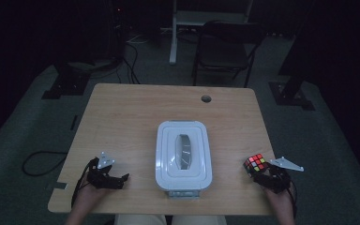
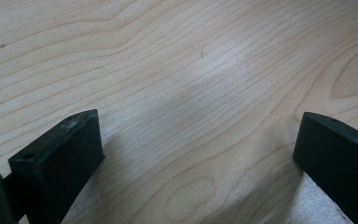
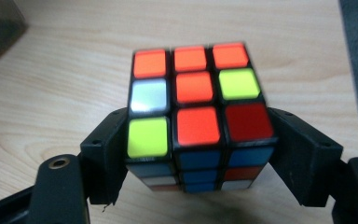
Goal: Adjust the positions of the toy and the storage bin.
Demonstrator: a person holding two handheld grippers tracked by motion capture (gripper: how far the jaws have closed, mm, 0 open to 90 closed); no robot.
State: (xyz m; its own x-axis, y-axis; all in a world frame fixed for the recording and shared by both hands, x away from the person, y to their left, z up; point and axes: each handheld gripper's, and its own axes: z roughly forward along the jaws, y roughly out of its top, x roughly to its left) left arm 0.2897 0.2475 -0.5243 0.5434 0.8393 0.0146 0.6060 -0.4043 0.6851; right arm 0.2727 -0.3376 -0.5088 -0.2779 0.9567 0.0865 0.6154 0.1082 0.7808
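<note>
A scrambled Rubik's cube [image 1: 255, 162] stands near the table's right front edge, its top mostly orange with yellow, white and red stickers [image 3: 196, 93]. My right gripper [image 1: 259, 174] is shut on the cube, one black jaw against each lower side [image 3: 198, 144]. My left gripper [image 1: 122, 179] lies at the left front of the table, pointing toward the middle. Its jaws stand wide open over bare wood [image 2: 198, 144] with nothing between them. A white lidded plastic box [image 1: 183, 152] with a clear window in its lid sits in the middle, between the two grippers.
The wooden table [image 1: 131, 112] has a round cable hole [image 1: 206, 99] at the back. Behind the table stand a dark chair [image 1: 227, 47] and a white desk leg [image 1: 173, 33]. Cables [image 1: 40, 161] lie on the floor at the left.
</note>
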